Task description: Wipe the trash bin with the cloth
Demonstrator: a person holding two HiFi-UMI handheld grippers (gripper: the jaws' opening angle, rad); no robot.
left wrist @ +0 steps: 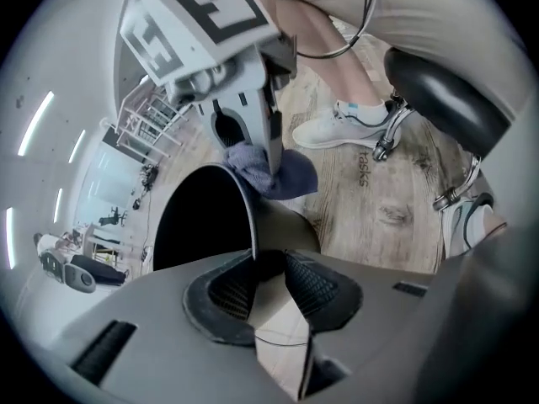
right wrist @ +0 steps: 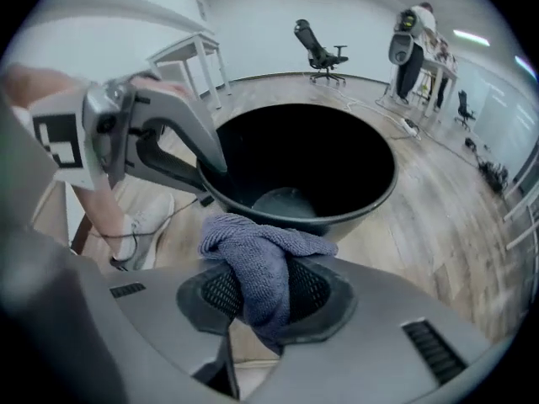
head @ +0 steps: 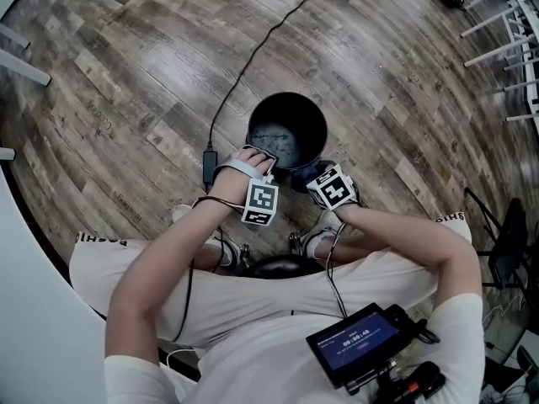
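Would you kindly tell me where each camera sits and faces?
Head view: on the head, facing steeply down at the trash bin; arms, lap show.
Left gripper view: on the left gripper, jaws on the bin's rim; legs, shoes show.
Right gripper view: on the right gripper, past the cloth into the bin; a leg shows.
All share the bin.
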